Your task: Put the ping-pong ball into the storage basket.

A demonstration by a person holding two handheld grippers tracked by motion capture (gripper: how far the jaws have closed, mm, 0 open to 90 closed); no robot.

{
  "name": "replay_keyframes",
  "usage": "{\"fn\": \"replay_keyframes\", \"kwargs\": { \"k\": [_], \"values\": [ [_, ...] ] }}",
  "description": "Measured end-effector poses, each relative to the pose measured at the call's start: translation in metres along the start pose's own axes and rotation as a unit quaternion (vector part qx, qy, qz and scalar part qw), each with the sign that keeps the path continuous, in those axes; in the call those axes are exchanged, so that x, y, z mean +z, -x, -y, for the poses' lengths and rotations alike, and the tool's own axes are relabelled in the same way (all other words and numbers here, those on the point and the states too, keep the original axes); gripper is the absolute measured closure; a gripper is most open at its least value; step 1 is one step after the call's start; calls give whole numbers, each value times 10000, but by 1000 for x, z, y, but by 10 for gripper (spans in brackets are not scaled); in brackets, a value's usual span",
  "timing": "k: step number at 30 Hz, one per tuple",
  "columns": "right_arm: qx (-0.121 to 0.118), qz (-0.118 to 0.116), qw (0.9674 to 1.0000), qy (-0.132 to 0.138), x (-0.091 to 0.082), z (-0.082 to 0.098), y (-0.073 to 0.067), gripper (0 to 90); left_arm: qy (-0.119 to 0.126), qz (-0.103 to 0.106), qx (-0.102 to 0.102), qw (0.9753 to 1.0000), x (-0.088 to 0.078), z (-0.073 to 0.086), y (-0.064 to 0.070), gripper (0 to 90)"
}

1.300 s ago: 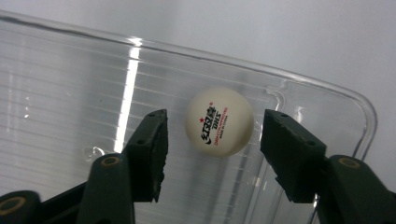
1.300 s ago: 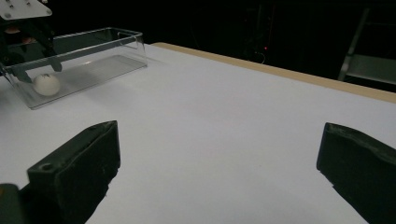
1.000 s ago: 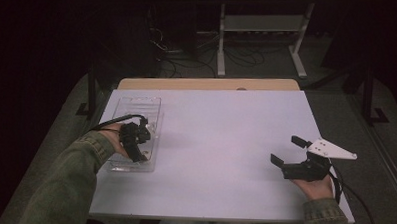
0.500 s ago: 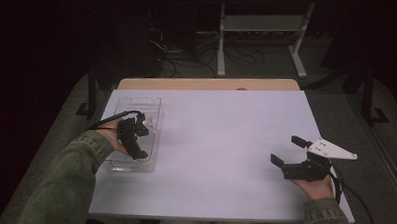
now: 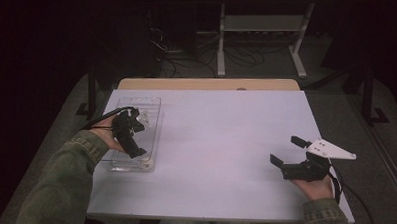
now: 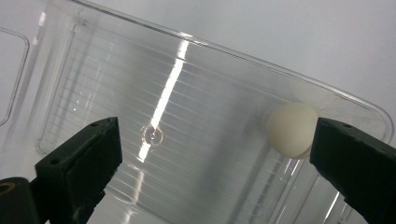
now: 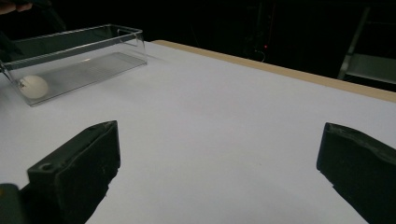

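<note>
Hovering over the clear tray (image 5: 155, 128), the left gripper (image 5: 135, 135) spreads its jaws beside the white ball (image 6: 292, 129).

White table (image 5: 225, 143); clear plastic bin (image 5: 153, 135) resting at left edge

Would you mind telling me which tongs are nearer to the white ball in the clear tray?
The left tongs. They hang open over the clear tray, with the white ball beside one jaw. The right tongs, also open, sit across the table, well away from it.
</note>
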State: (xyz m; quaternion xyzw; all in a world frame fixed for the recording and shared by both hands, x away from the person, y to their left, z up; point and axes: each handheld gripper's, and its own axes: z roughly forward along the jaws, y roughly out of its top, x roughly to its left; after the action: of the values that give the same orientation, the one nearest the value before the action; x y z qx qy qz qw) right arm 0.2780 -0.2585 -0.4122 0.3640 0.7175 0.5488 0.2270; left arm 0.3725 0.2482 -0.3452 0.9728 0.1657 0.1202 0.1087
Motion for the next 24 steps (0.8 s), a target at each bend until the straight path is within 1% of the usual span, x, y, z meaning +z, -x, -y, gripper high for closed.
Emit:
{"fn": "replay_keyframes", "kwargs": {
  "k": [1,3,4,6,8,9,12,15,18,21,22,23,24],
  "values": [
    [-3,0,10000,7,0,0,0,0,25,4,34,10000,-2,0,0,0],
    [-2,5,10000,6,0,0,0,0,102,18,0,9999,-4,1,0,0],
    [3,5,10000,6,0,0,0,0,131,79,4,9999,-5,1,0,0],
    [2,0,10000,3,0,0,0,0,193,70,-1,9998,-7,1,1,0],
    [-3,-2,10000,0,0,0,0,0,193,70,-1,9998,-7,1,1,0],
    [2,-5,10000,8,0,0,0,0,290,120,8,9995,-11,1,2,0],
    [8,2,10000,7,0,0,0,0,445,177,9,9989,-15,0,3,0],
    [1,8,10000,6,0,0,0,0,552,190,8,9983,-20,1,3,0],
    [-1,14,10000,10,0,0,0,0,606,217,-52,9979,-22,3,3,0],
    [-10,23,10000,19,-1,0,0,0,607,236,-18,9979,-23,3,4,0],
    [-6,22,10000,24,-1,0,0,0,654,244,-34,9976,-23,4,5,0],
    [-13,22,10000,22,-1,0,0,0,751,254,-34,9968,-26,5,4,0],
    [-13,22,10000,22,-1,0,0,0,751,254,-34,9968,-26,5,4,0]
  ]
}}
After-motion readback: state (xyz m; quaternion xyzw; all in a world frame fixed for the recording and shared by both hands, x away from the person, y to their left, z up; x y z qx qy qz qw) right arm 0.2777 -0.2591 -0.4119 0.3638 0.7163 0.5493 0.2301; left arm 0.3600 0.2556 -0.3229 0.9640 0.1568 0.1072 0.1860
